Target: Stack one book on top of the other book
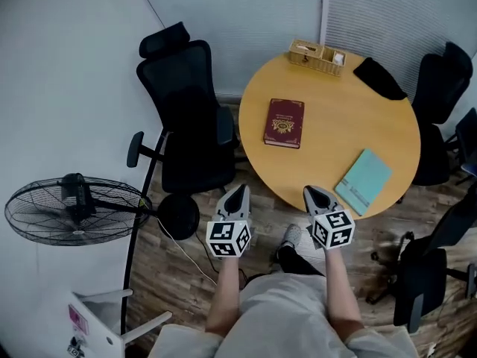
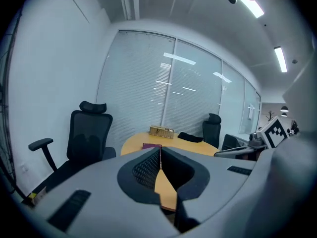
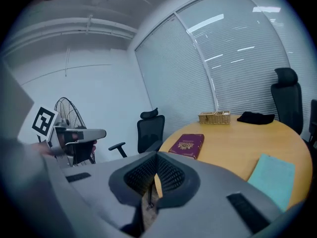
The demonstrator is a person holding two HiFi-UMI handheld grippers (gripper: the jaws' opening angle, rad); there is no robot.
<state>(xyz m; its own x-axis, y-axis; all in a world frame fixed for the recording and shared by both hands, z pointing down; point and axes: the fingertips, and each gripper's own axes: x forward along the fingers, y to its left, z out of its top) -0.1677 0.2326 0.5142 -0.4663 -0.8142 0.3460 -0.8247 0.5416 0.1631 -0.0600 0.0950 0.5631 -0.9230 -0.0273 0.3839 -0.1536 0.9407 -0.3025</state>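
Observation:
A dark red book (image 1: 284,122) with a gold emblem lies flat near the middle of the round wooden table (image 1: 328,88); the right gripper view shows this red book (image 3: 187,145) too, and the left gripper view shows only a sliver of it (image 2: 151,146). A light teal book (image 1: 364,180) lies near the table's front right edge, and its cover (image 3: 272,178) is also in the right gripper view. My left gripper (image 1: 237,195) hangs shut and empty just short of the table's near edge. My right gripper (image 1: 313,193) is shut and empty at the rim, left of the teal book.
A wicker basket (image 1: 317,56) and a black cloth (image 1: 379,77) sit at the table's far side. Black office chairs stand to the left (image 1: 186,110) and right (image 1: 441,80). A floor fan (image 1: 71,209) stands at the left. A white stool (image 1: 100,323) is at bottom left.

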